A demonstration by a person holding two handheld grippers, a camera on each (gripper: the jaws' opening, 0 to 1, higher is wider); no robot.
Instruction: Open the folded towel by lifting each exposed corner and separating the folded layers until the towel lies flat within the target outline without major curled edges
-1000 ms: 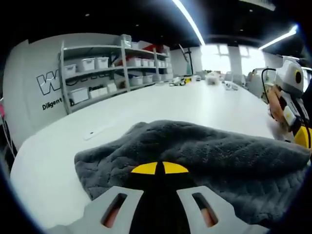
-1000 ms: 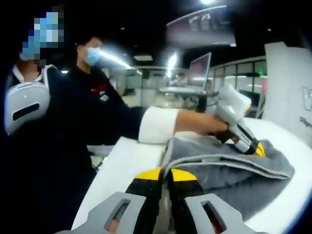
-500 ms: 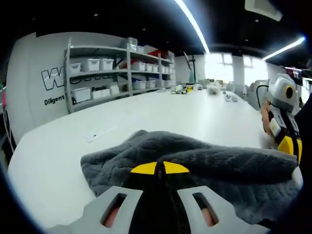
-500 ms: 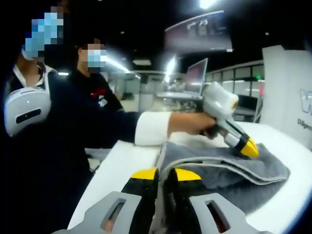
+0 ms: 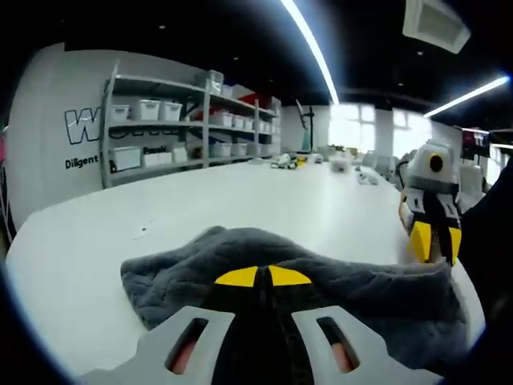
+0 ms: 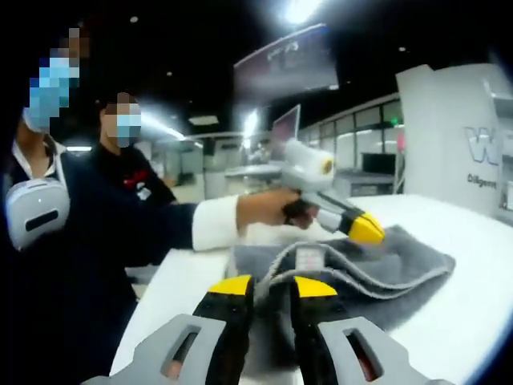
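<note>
**Q:** ok so where's the towel relative to each gripper here? trying to work out which way the next pull goes.

**A:** The grey plush folded towel (image 5: 321, 277) lies on the white table (image 5: 240, 192), bunched and still layered. In the left gripper view the left gripper (image 5: 262, 277) has its yellow-tipped jaws pressed together on the near edge of the towel, and the cloth spreads out ahead of it and off to the right. The right gripper (image 5: 430, 241) shows at the far right end of the towel, tips down at the cloth.

**Q:** and from the other side?

**A:** In the right gripper view the right gripper (image 6: 271, 286) has its jaws nearly together with a piped towel edge (image 6: 353, 273) running up between them, so I read it as clamped on that hem. The left gripper (image 6: 365, 228) sits at the opposite end.

**Q:** so they're on opposite ends?

**A:** Yep, the towel's long axis runs between them. My guess is the next move is pulling apart along that line.
</note>
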